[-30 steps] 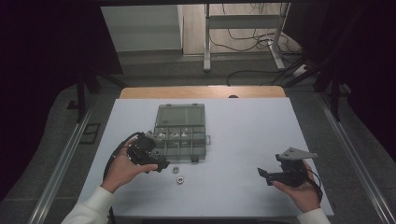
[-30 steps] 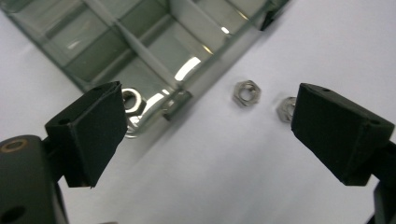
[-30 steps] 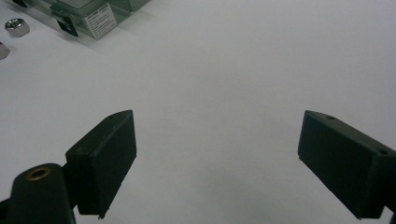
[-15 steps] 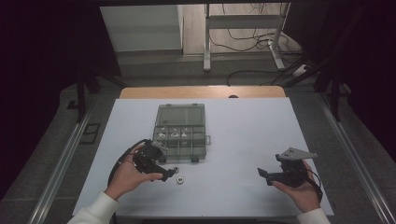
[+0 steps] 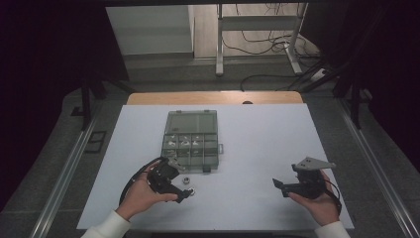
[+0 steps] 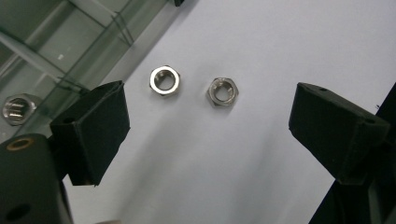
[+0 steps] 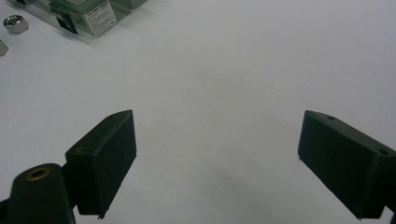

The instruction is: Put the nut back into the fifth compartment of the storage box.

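Since a second ago the left gripper (image 5: 182,194) has slid down from the box toward the lower left of the high view; its jaws stand wide over two loose nuts (image 6: 164,80) (image 6: 223,91) lying just apart on the white table (image 5: 257,144). Beside them, the clear plastic box (image 5: 191,140) holds more nuts (image 6: 17,108) in its near compartments. At lower right, the right gripper (image 5: 278,185) hangs wide and empty.
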A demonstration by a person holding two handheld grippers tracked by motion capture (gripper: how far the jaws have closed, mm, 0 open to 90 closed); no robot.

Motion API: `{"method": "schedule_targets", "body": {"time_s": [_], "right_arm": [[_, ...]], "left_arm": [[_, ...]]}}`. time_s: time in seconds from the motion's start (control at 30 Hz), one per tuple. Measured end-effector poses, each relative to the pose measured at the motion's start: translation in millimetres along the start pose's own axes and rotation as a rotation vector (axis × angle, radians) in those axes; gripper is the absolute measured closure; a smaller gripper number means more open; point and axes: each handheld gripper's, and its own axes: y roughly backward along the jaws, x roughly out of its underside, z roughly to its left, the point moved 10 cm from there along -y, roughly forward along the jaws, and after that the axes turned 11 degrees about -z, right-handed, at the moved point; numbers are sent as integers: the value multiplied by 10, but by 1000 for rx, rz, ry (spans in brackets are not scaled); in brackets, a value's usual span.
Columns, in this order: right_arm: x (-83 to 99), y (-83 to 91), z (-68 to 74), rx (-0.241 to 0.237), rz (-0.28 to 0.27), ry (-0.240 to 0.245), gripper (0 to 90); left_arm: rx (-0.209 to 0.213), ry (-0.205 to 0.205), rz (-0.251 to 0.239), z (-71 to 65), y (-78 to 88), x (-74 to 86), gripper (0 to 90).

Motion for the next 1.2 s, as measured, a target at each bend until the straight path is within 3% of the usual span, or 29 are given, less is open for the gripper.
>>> {"method": "schedule_targets", "body": {"time_s": [0.3,0.73,1.2], "right_arm": [[3,0,1,0,0,-1,118],[14,-4,9,-3,7,-1,119],[0,10,-5,2,-4,-1,121]], "left_arm": [[1,-20,28,-98,-100,39,121],[62,-121,66,-224,-209,49,152],[74,-170,125,-158,-313,44,230]]}}
